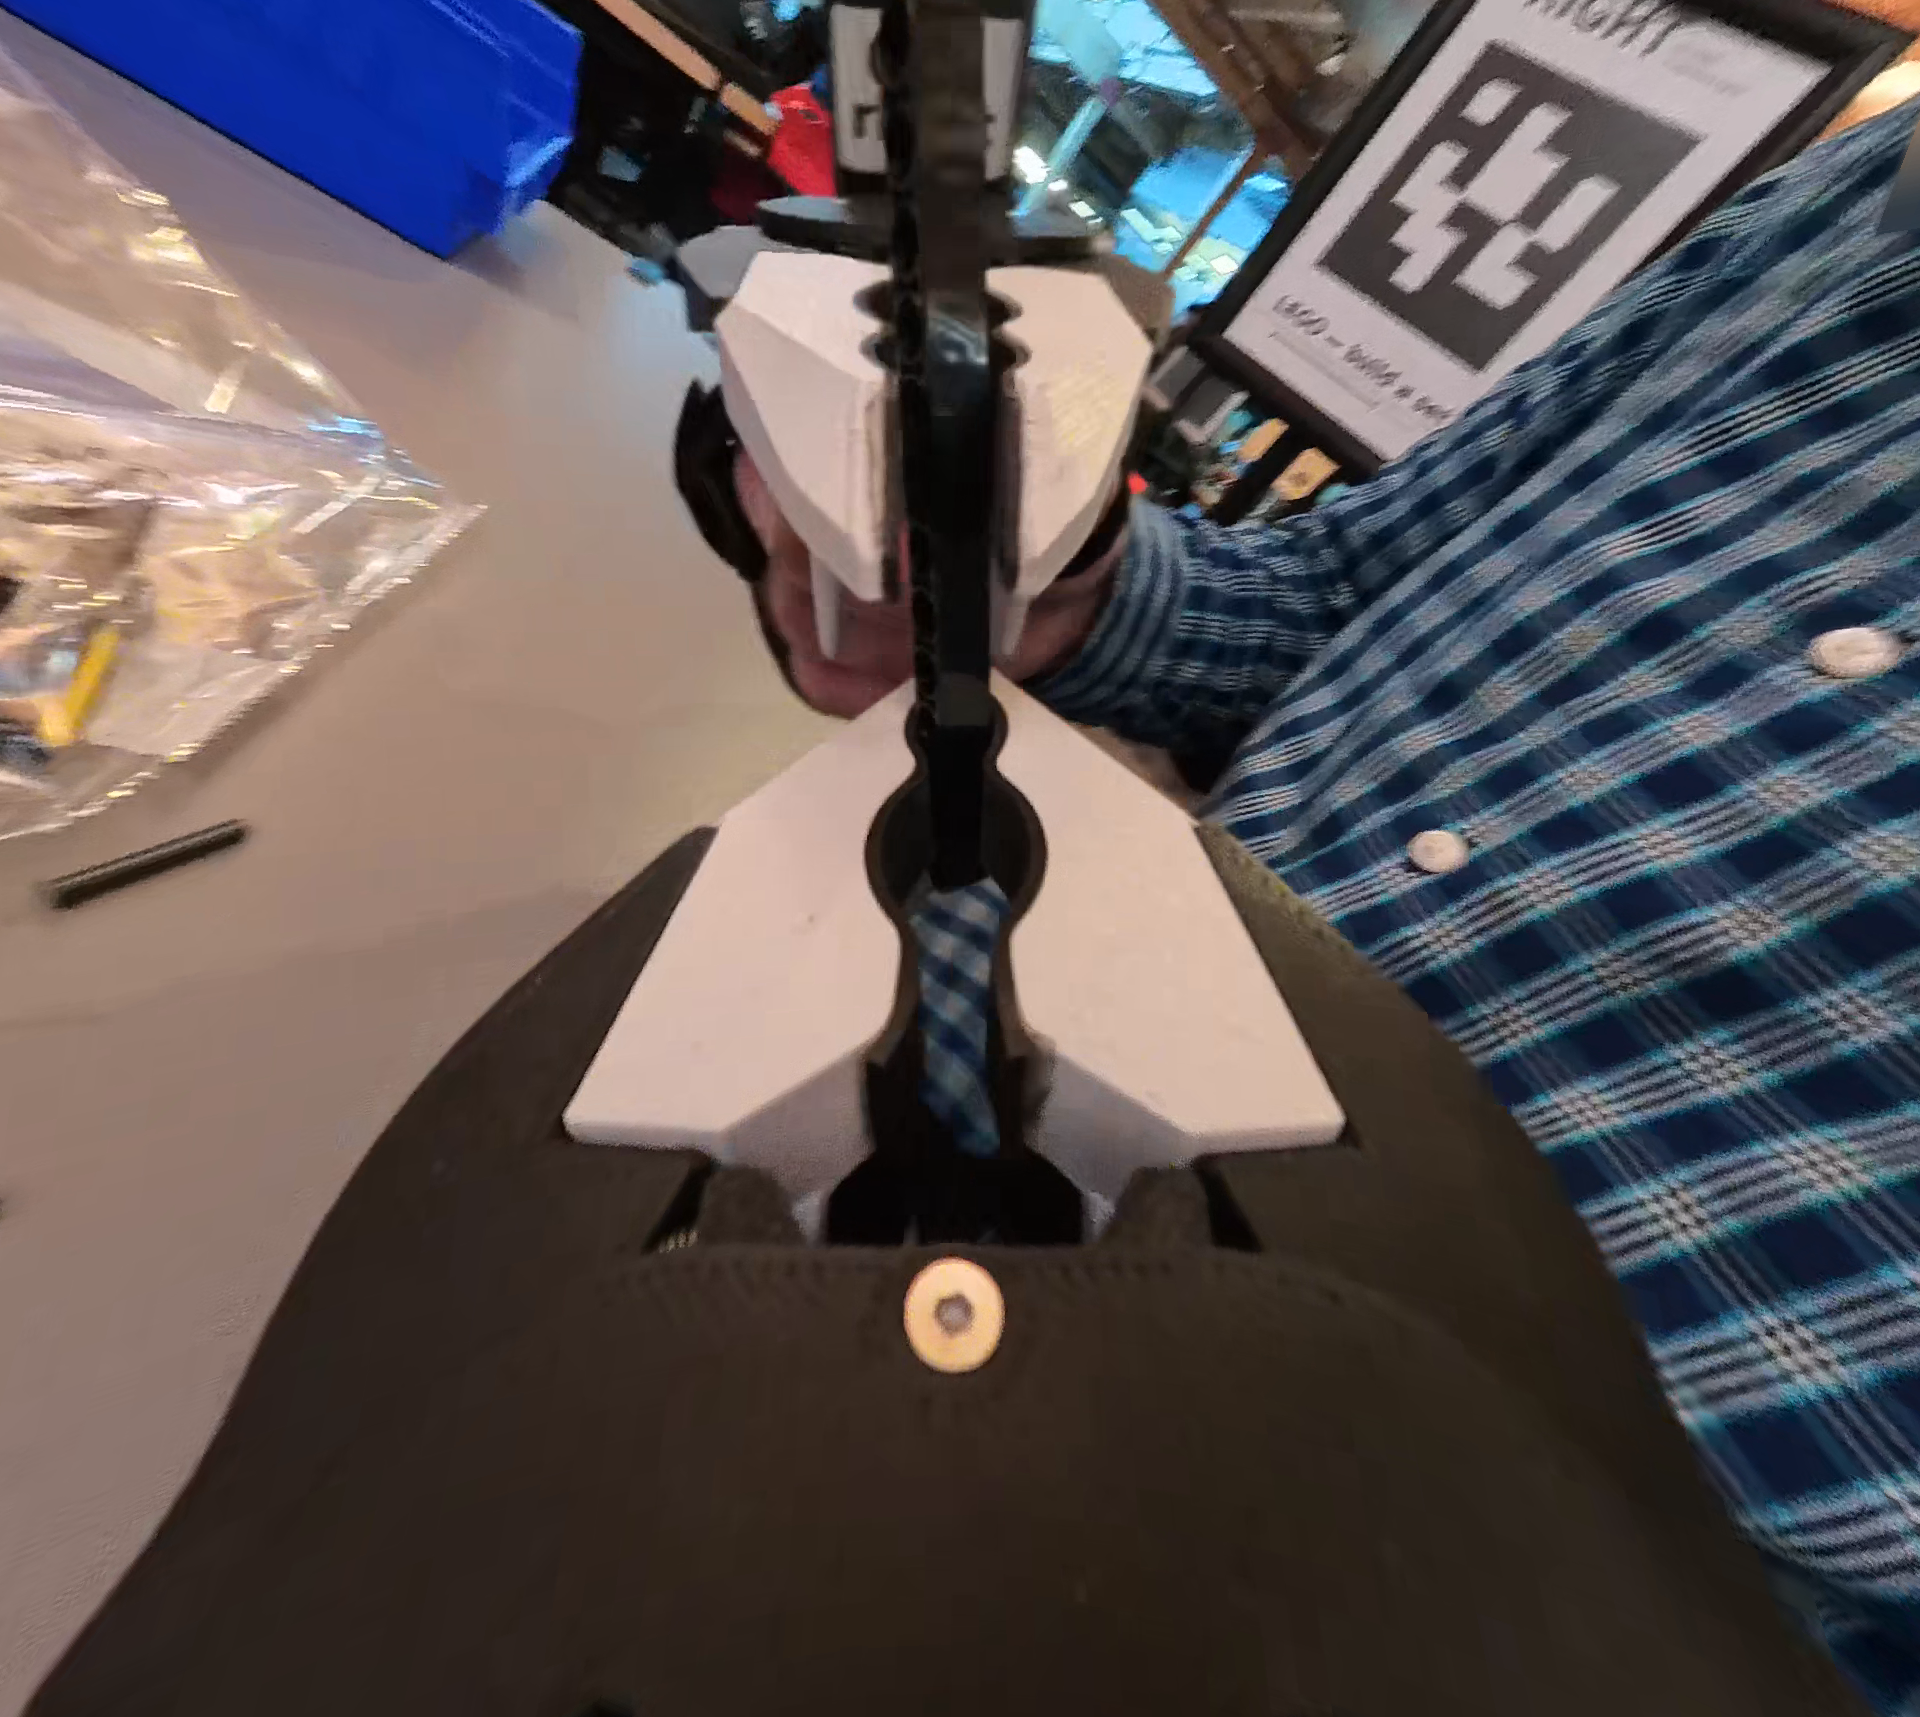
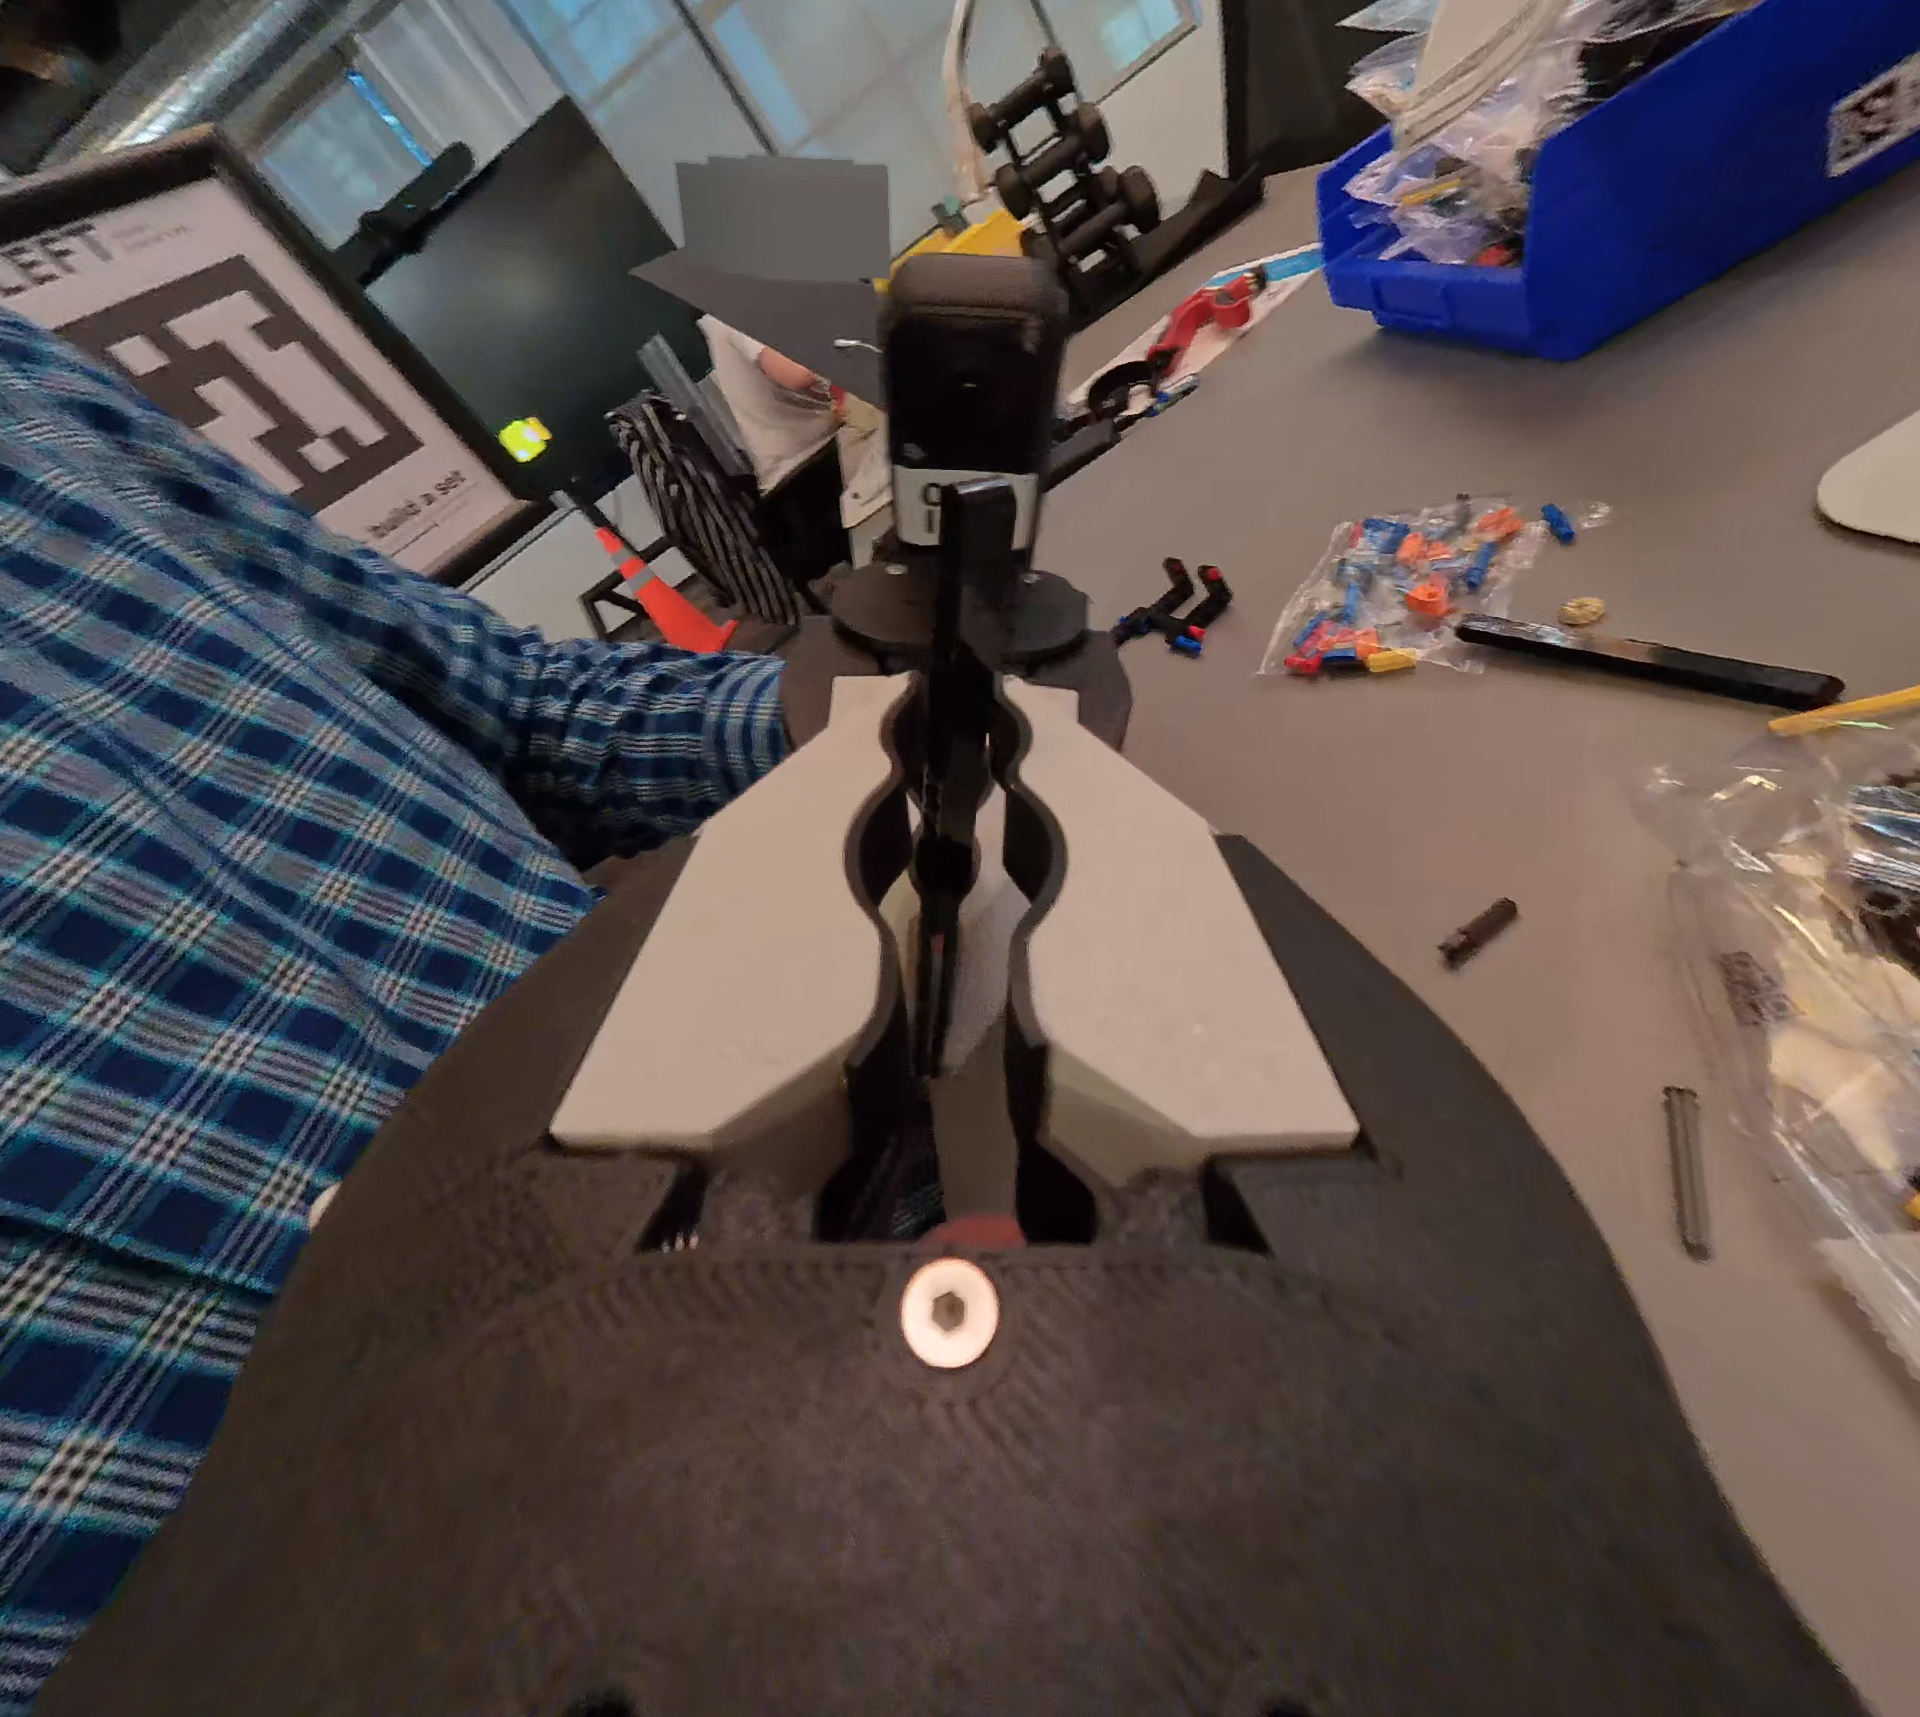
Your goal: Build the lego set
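two grippers are facing each other nose to nose above a grey table (image 2: 1403, 836), both closing on one long, thin black lego beam (image 1: 940, 462) that is running straight between them. the left gripper (image 1: 951, 753) is pinching the near end of the beam between its white fingers (image 1: 790, 919), with the jaws nearly together around it. the right gripper (image 2: 951, 826) is holding the same beam (image 2: 951, 794) from the other side, its jaws a little wider but resting against the piece as far as can be judged. the beam is hanging in the air between the tools, well above the table. it is looking light, rigid and smooth, so it is likely to twist or slip if squeezed off centre; a hold on its flat sides near each end seems safest, and pressing parts together will want steady, straight force. loose pieces are lying around: a clear bag of coloured pieces (image 2: 1423, 587), a black strip (image 2: 1652, 659), a small dark pin (image 2: 1477, 932), a grey rod (image 2: 1688, 1168), a black axle (image 1: 145, 862) and a blue bin (image 2: 1621, 213) full of bags. a person's plaid sleeve (image 1: 1247, 618) is showing behind the tools. the beam's holes, any attached parts and its exact contact points are being hidden by the fingers and motion blur.
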